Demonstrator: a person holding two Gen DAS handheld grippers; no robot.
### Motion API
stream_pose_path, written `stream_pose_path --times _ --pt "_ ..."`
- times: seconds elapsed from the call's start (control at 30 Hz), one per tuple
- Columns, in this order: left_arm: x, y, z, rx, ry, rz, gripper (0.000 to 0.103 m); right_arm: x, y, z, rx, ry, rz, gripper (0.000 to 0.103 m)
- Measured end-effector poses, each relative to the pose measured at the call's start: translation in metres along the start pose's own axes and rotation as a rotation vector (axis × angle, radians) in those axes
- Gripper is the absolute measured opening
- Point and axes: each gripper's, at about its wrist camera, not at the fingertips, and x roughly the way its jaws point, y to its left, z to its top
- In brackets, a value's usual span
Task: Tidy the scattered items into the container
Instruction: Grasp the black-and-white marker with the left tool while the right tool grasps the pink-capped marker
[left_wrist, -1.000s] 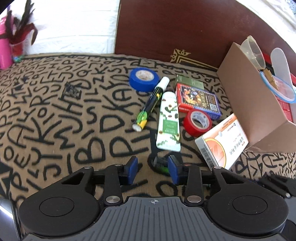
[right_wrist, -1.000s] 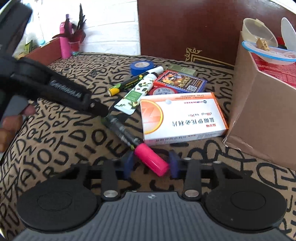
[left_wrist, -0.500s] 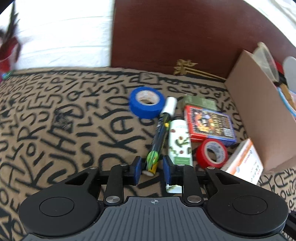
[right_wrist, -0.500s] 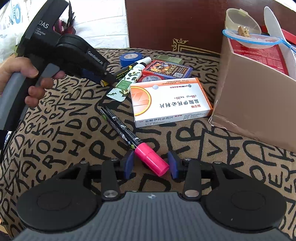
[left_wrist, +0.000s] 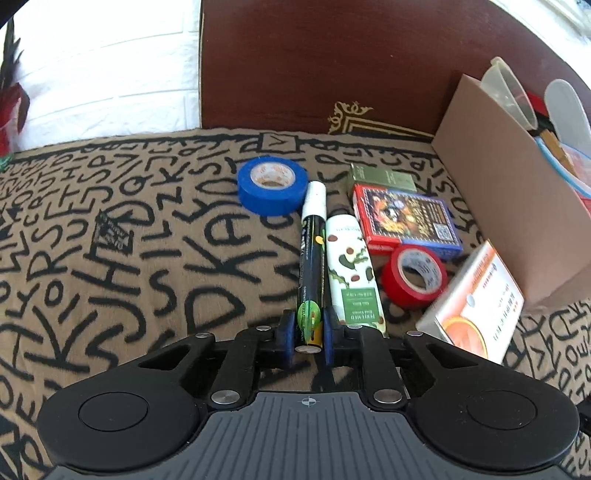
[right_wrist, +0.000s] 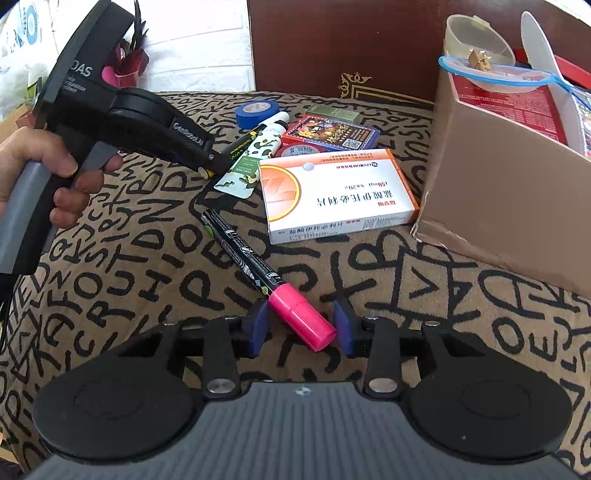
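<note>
The left gripper (left_wrist: 309, 334) has its jaws pressed onto the near end of the white-capped marker (left_wrist: 312, 254), the blue pads squeezing the green and yellow butt of the pen from both sides. The marker runs straight ahead of those jaws across the letter-patterned cloth (left_wrist: 110, 236), its white cap touching the blue tape roll (left_wrist: 272, 185). Just right of the jaws lies the white tube with leaf print (left_wrist: 352, 266), alongside the marker. Further right of it sit the red tape roll (left_wrist: 414, 275), the playing-card box (left_wrist: 404, 219) and the orange and white medicine box (left_wrist: 476, 306), which lies close against the cardboard container (left_wrist: 509, 206).

The right gripper (right_wrist: 300, 326) has its jaws closing around the pink cap of the pink-capped marker (right_wrist: 258, 266); the cap lies slantwise between the pads, near the left pad and with a gap to the right one. That marker's black barrel stretches ahead and to the left of the jaws. The container stands ahead and to the right of them, already holding plastic tubs. A hand (right_wrist: 44, 173) grips the handle of the left gripper at the far left.
</note>
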Motion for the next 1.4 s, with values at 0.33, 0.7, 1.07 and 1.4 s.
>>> stream_pose_path --times 0.33,0.7,1.07,1.4 --pt "-0.048 0.006 -0.063 -0.063 0.033 -0.051 0.01 -0.021 0.003 -0.02 0.005 0.046 0.042 0.043" --pt "-0.048 -0.01 -0.048 -0.02 -0.006 -0.001 0.048 -0.024 0.015 -0.02 -0.068 0.056 0.13 0.06" --pt "-0.046 -0.012 -0.067 0.007 0.03 0.021 0.011 -0.017 0.005 -0.016 0.006 0.054 0.042 0.022" --pt "-0.092 -0.044 -0.126 0.165 0.103 -0.099 0.014 -0.045 0.009 -0.038 0.025 0.124 0.092 0.027"
